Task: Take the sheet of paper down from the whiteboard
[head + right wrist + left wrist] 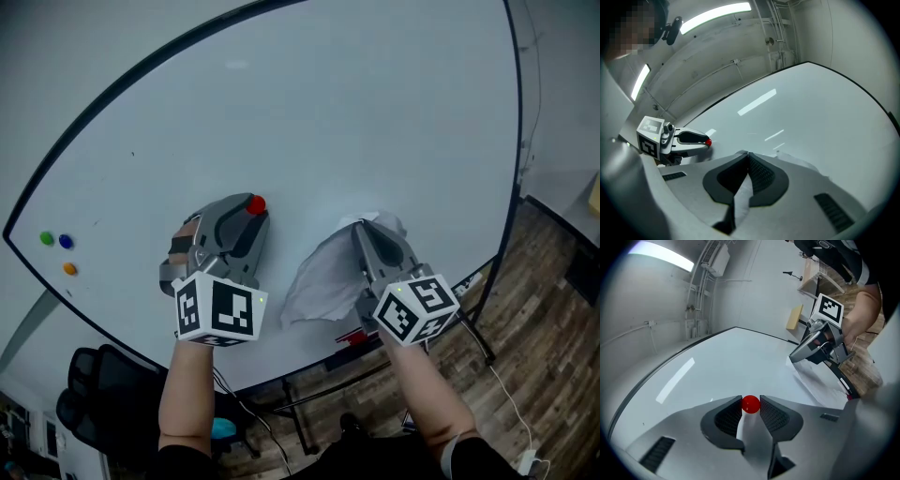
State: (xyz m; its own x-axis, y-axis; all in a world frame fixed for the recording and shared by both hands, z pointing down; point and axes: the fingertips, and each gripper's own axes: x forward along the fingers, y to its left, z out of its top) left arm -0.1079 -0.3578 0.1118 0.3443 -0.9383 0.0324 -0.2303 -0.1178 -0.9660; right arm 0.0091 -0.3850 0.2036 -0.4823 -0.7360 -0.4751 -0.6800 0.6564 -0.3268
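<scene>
Left fingers (777,416) level, pinching magnet (750,404) | right gripper (748,156) — seemingly upturned — clamps paper (324,279)

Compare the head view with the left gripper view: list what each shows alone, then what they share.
Head view only: a green magnet, a blue magnet and an orange magnet near the whiteboard's left edge.
Left gripper view only: a ceiling light strip above the board.
Both: the whiteboard, the left gripper with its fingers closed on the red magnet, and the right gripper pinching the sheet of paper.
</scene>
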